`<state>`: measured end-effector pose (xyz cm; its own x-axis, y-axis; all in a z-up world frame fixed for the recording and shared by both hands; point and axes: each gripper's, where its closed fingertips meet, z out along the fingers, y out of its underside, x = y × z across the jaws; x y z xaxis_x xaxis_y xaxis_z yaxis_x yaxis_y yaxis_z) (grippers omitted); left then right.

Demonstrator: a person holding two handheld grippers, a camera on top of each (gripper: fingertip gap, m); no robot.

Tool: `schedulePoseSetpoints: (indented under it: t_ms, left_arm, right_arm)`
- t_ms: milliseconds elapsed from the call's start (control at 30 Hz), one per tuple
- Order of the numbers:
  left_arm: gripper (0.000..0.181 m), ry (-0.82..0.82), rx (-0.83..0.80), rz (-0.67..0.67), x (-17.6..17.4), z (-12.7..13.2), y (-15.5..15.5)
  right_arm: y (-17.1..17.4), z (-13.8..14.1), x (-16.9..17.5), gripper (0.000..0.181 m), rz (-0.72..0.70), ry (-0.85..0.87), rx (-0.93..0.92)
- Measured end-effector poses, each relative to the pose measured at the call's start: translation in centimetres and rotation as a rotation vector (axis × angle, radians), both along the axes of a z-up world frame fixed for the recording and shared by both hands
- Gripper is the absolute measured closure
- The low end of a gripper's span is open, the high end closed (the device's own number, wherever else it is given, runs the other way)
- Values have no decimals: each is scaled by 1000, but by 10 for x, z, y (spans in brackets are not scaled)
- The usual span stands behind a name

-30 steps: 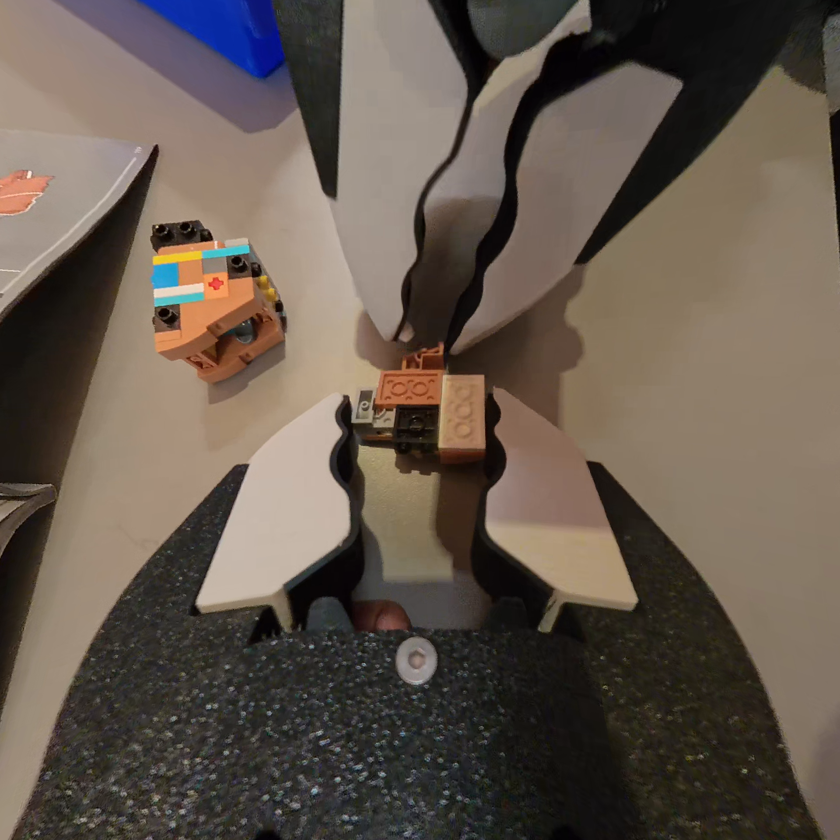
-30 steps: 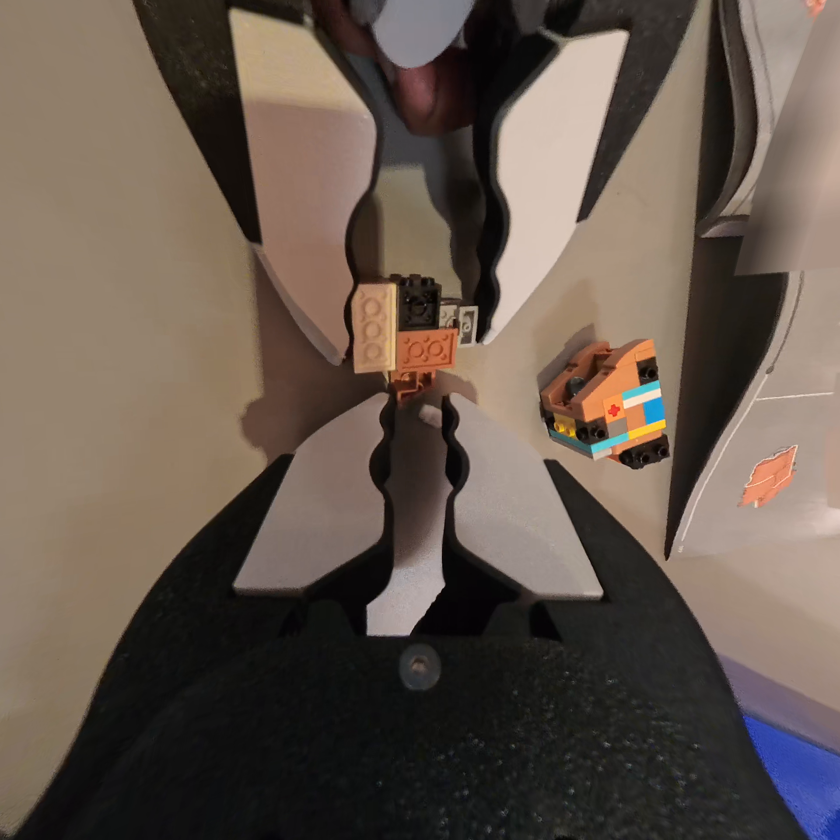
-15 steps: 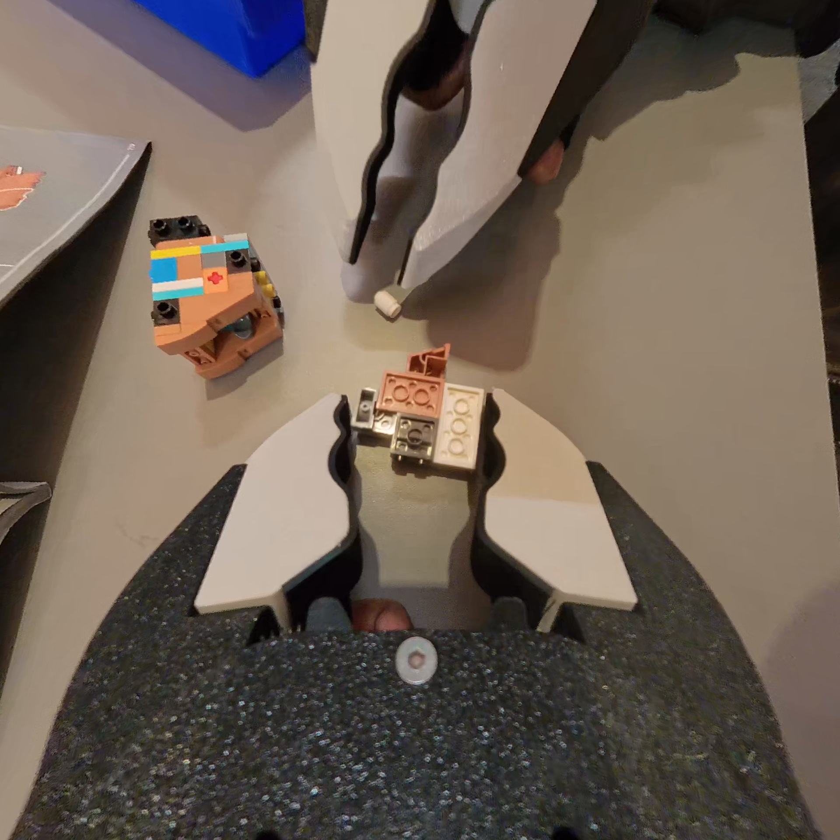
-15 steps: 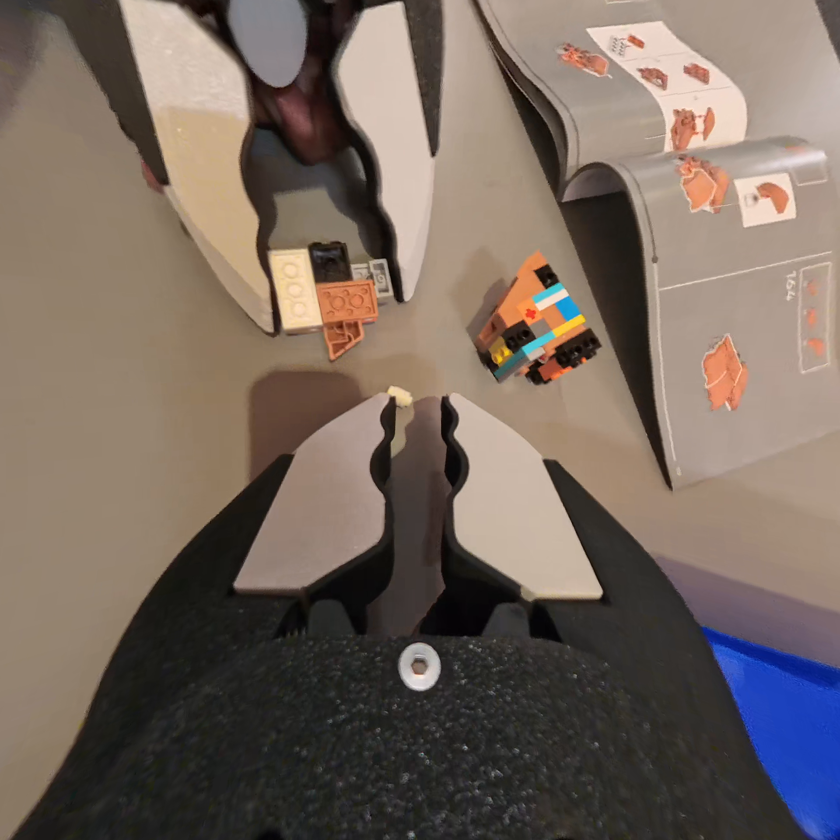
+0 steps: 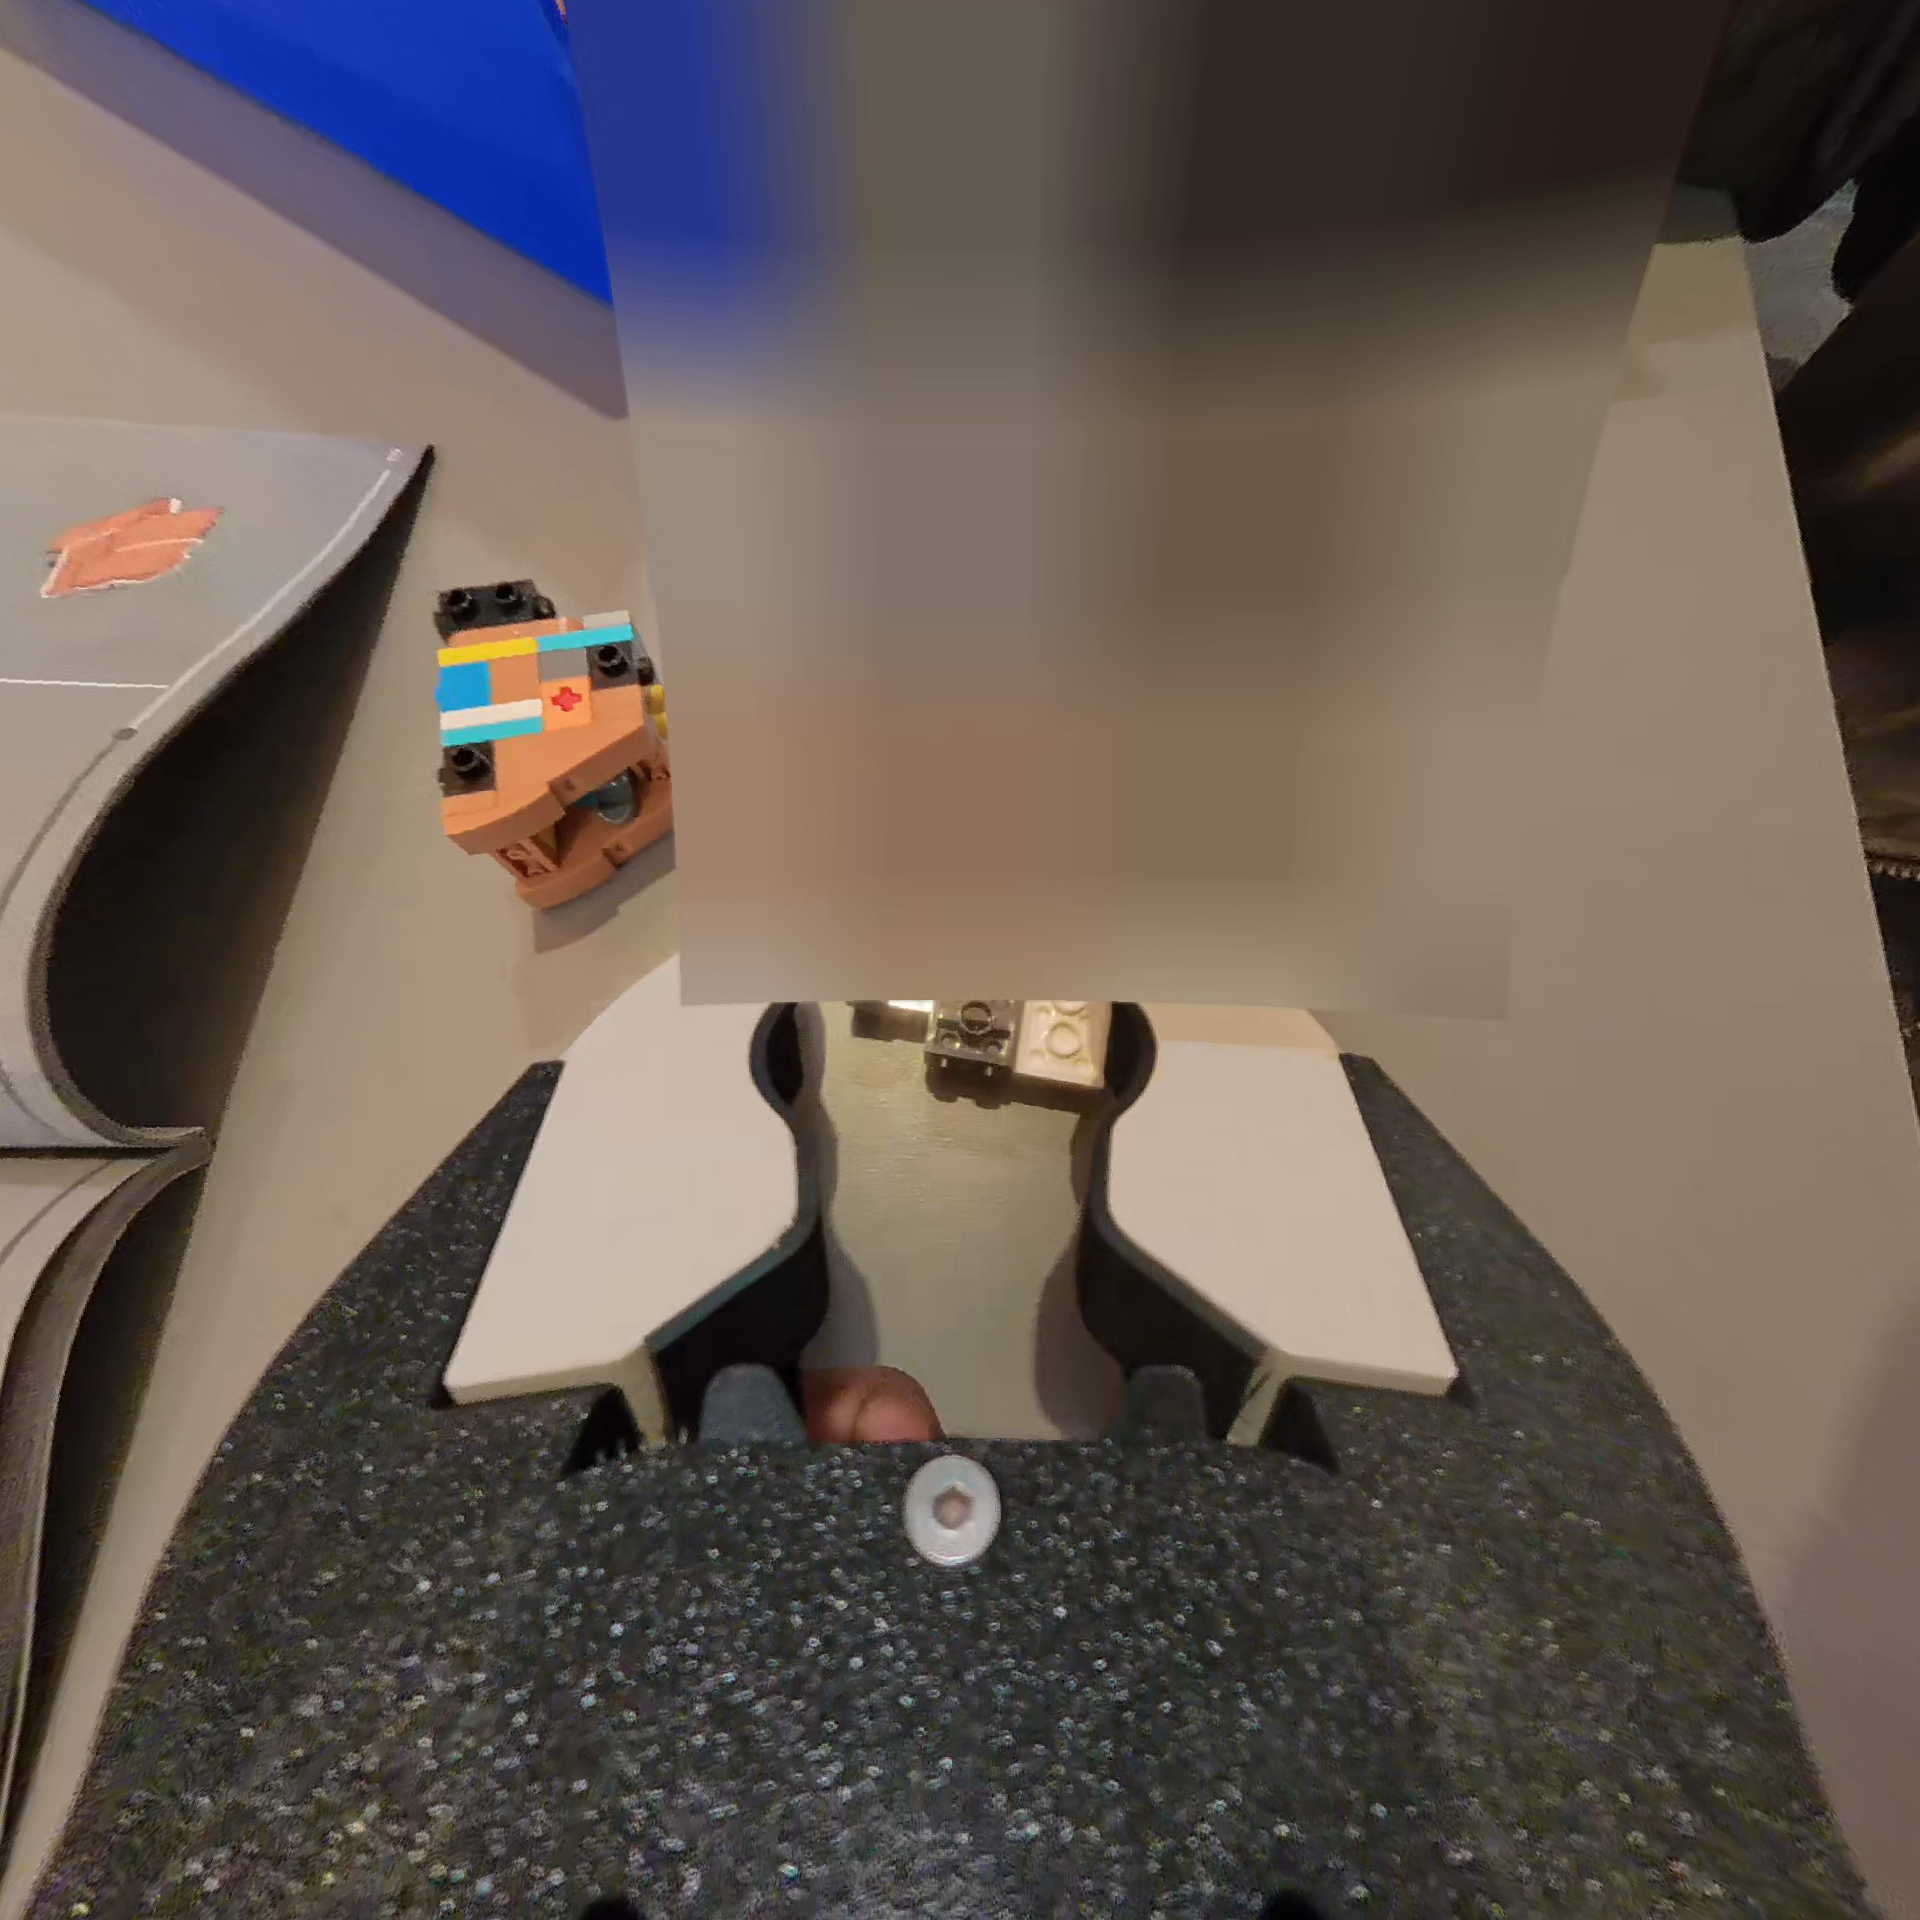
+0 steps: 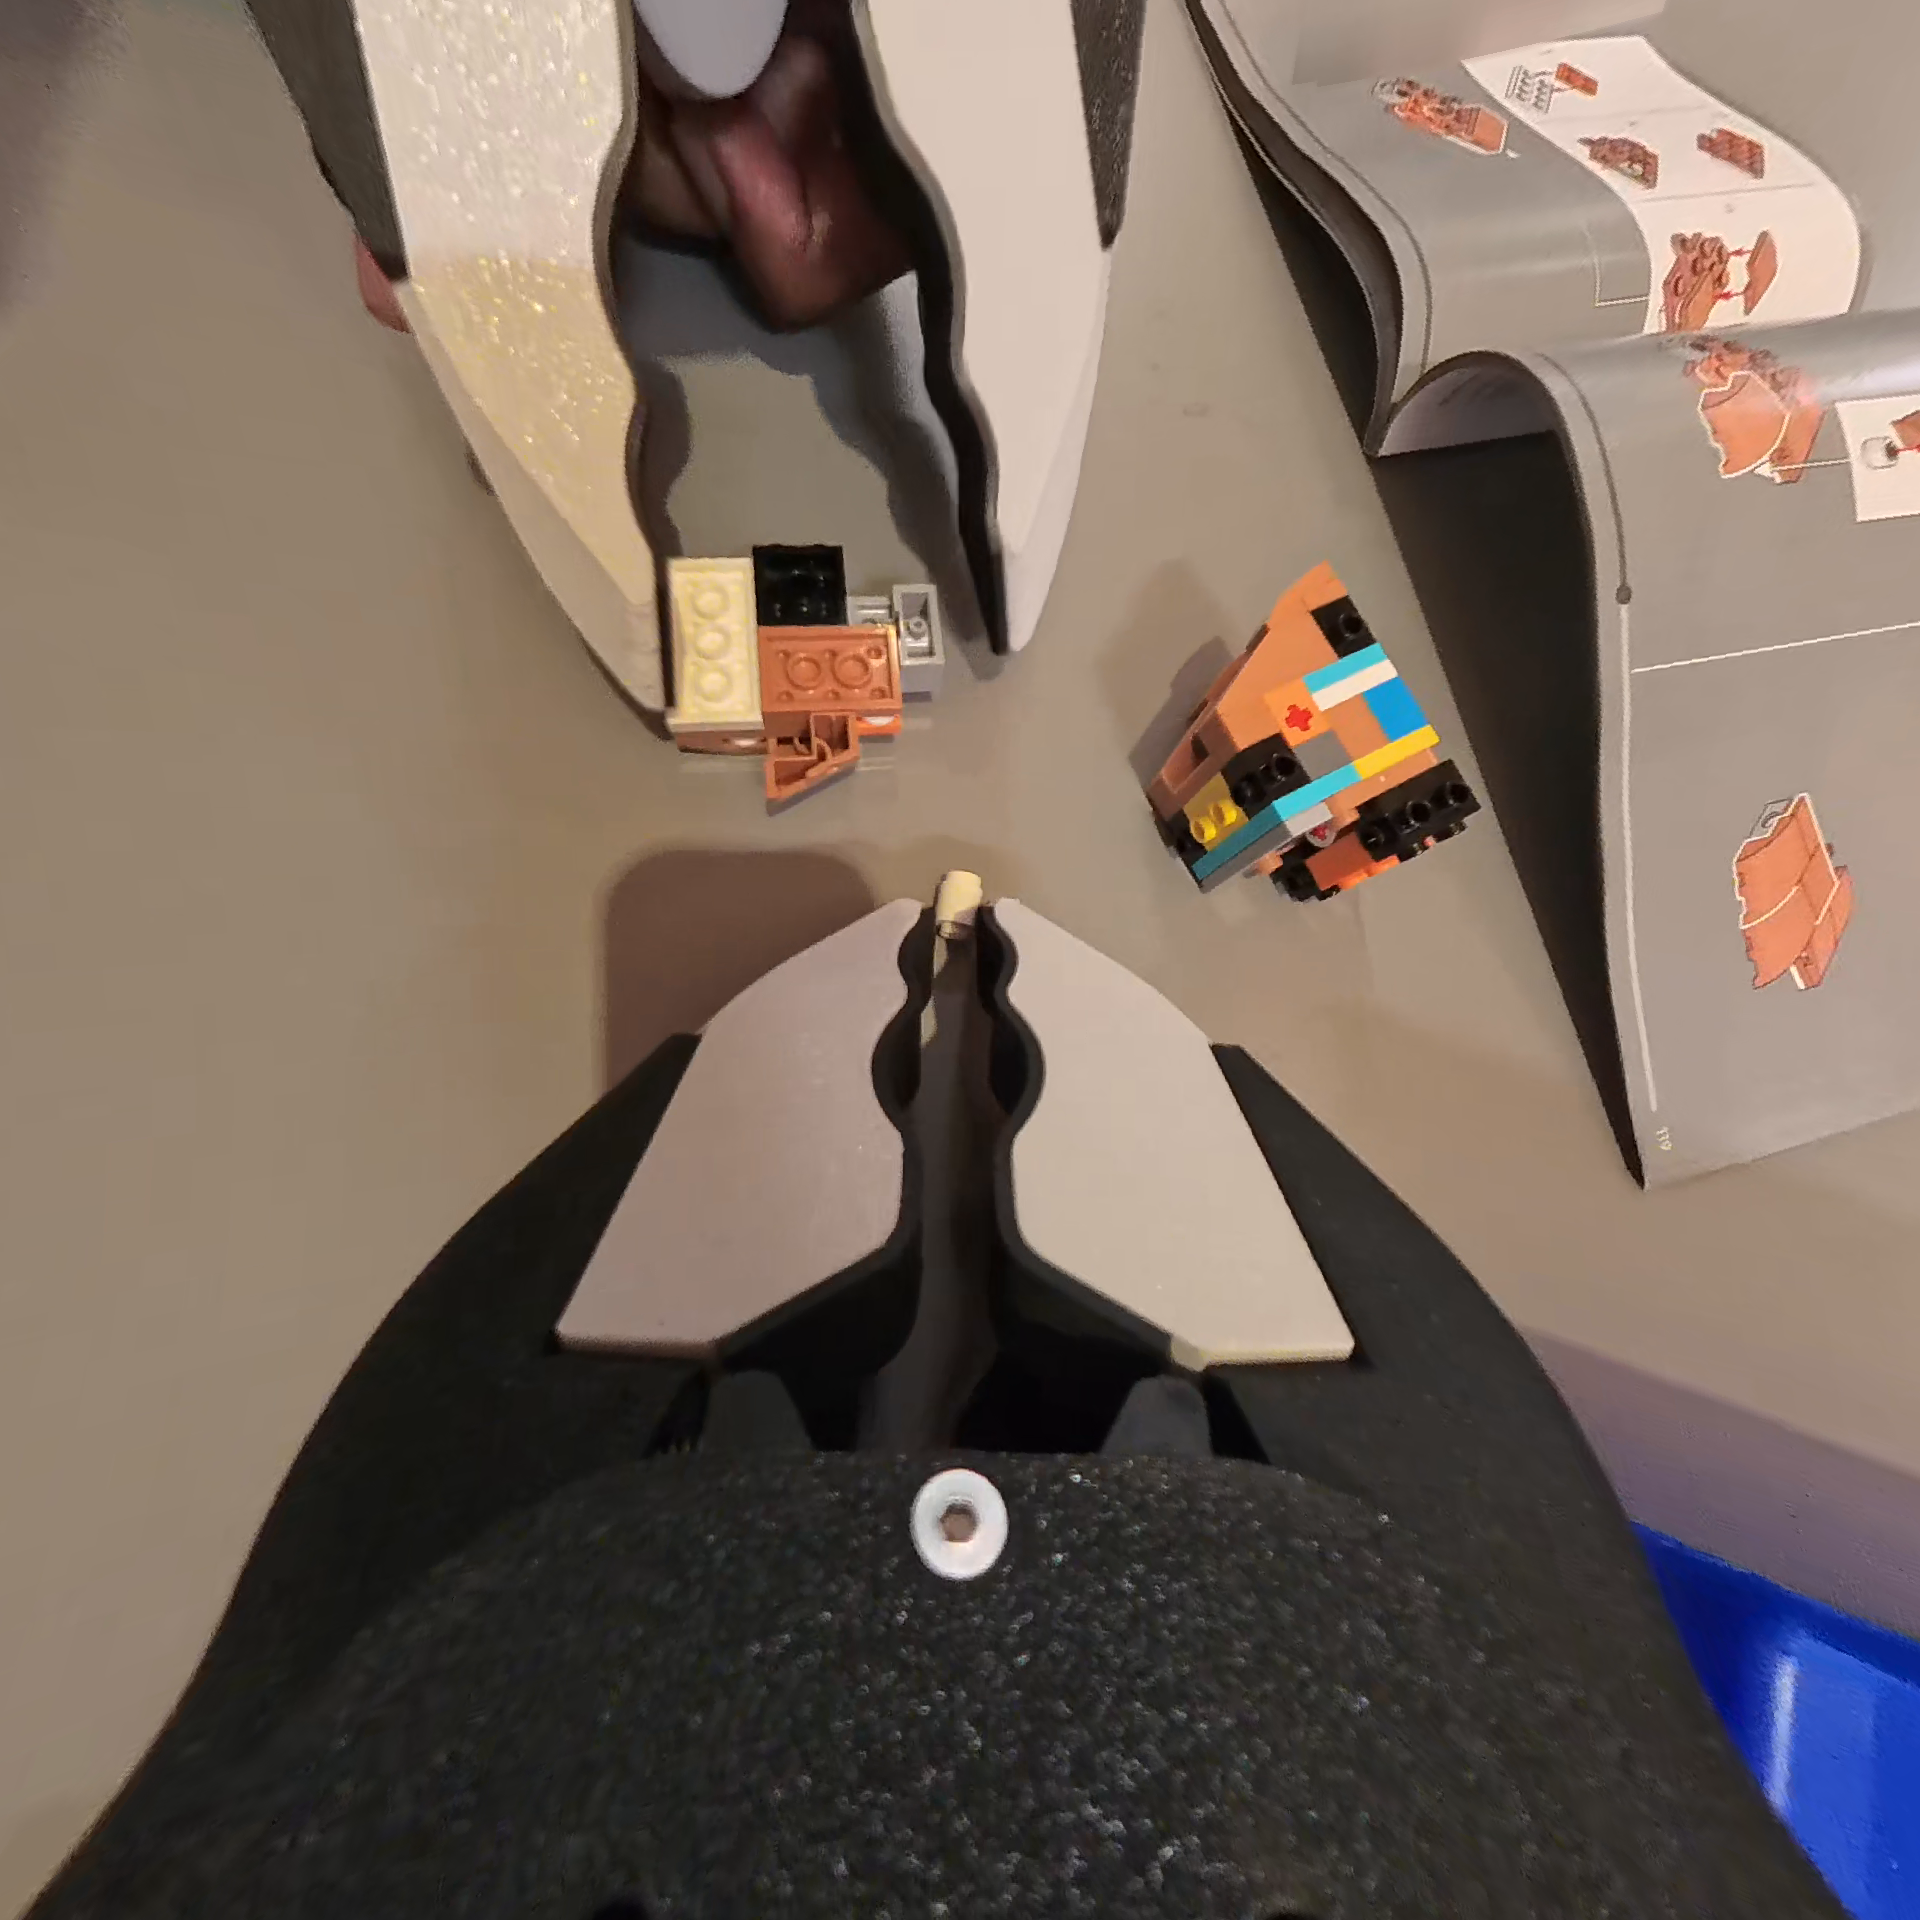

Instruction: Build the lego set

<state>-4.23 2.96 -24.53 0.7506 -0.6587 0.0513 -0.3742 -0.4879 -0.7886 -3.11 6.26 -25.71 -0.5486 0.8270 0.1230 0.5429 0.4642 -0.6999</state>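
My left gripper is shut on a small Lego assembly of cream, black, brown and grey pieces, low over the table. In the left wrist view only the near edge of that assembly shows between the left gripper's fingers; a blur patch hides the rest. My right gripper is shut on a tiny cream round piece at its tips, a short way back from the assembly and not touching it. A bigger orange-brown build with blue, yellow and black parts lies on the table to the right; it also shows in the left wrist view.
An open grey instruction booklet lies curled at the right; it also shows in the left wrist view. A blue bin stands at the near right corner and shows in the left wrist view. The table is grey-beige.
My right gripper has pulled back from the small assembly, still shut on the tiny cream piece. My left gripper has kept its hold on the assembly in place.
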Motion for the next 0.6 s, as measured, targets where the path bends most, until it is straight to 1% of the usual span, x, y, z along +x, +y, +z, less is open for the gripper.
schedulePoseSetpoints:
  t_ms: [100, 167, 333, 433, 600]
  left_arm:
    - [124, -54, 57, 12, -3, 11, 4]
    - [126, -121, 106, 27, -6, 23, 8]
    - [139, -419, 201, 58, -13, 66, 12]
    - [145, -548, 229, 47, -12, 84, 9]
    - [149, -568, 234, 82, -11, 87, 12]
  right_arm:
    - [3, 3, -4, 174, -10, 42, 20]
    - [2, 13, -9, 174, -5, 127, 10]
    - [-13, 65, -20, 174, 36, 509, -49]
    - [-15, 85, -22, 174, 14, 667, -42]
    - [-17, 99, -27, 174, -14, 806, -13]
